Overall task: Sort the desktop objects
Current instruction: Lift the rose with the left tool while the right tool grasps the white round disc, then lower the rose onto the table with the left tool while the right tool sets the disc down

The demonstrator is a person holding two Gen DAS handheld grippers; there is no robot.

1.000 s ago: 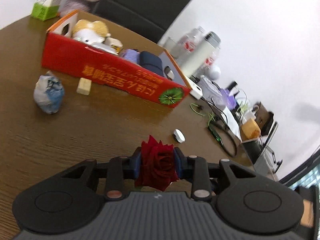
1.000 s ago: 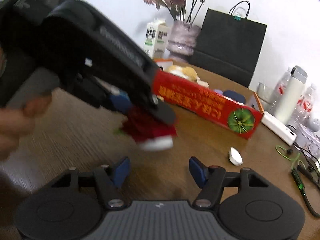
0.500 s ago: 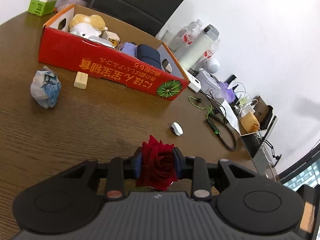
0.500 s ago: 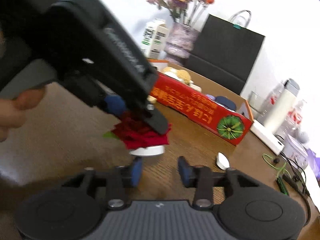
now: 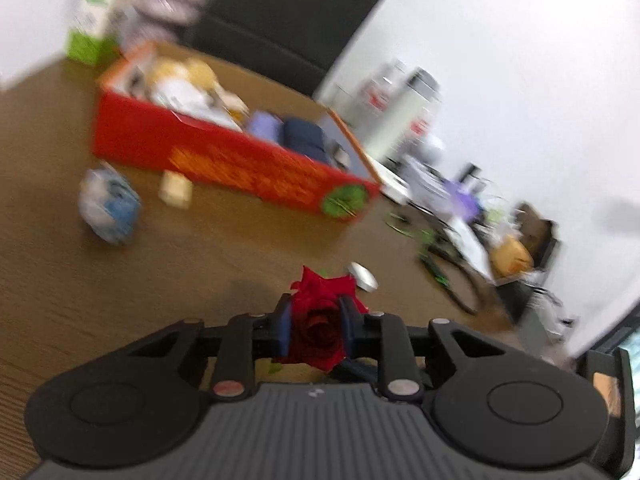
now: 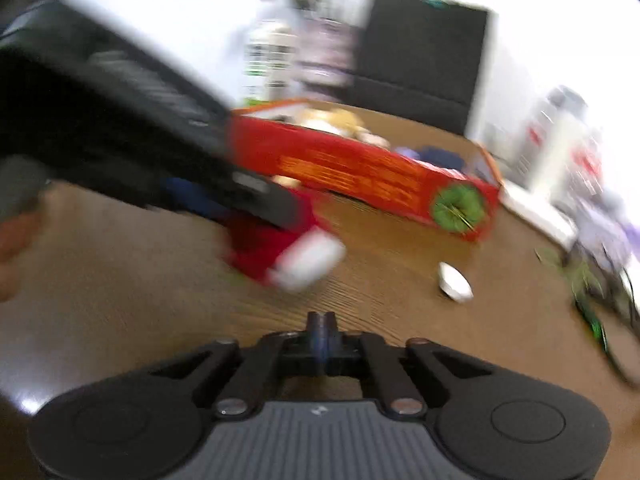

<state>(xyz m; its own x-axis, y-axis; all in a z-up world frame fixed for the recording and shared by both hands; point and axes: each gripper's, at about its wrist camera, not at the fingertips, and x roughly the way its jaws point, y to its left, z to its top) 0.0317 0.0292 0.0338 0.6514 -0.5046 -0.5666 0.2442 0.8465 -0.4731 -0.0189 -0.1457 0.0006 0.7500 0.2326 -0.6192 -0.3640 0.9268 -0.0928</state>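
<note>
The left tongs (image 5: 314, 330) are clamped on a red rose (image 5: 320, 320), jaws closing tighter on the bloom, holding it above the brown desk (image 5: 200, 264). The right tongs (image 6: 320, 330) are fully closed with nothing between them, low over the desk. Beyond sits the red box (image 5: 240, 160), already stuffed with toys. A crumpled blue-white packet (image 5: 109, 206) and a small pale block (image 5: 175, 190) lie just beside its front wall, and a small white thing (image 6: 455, 282) lies apart.
</note>
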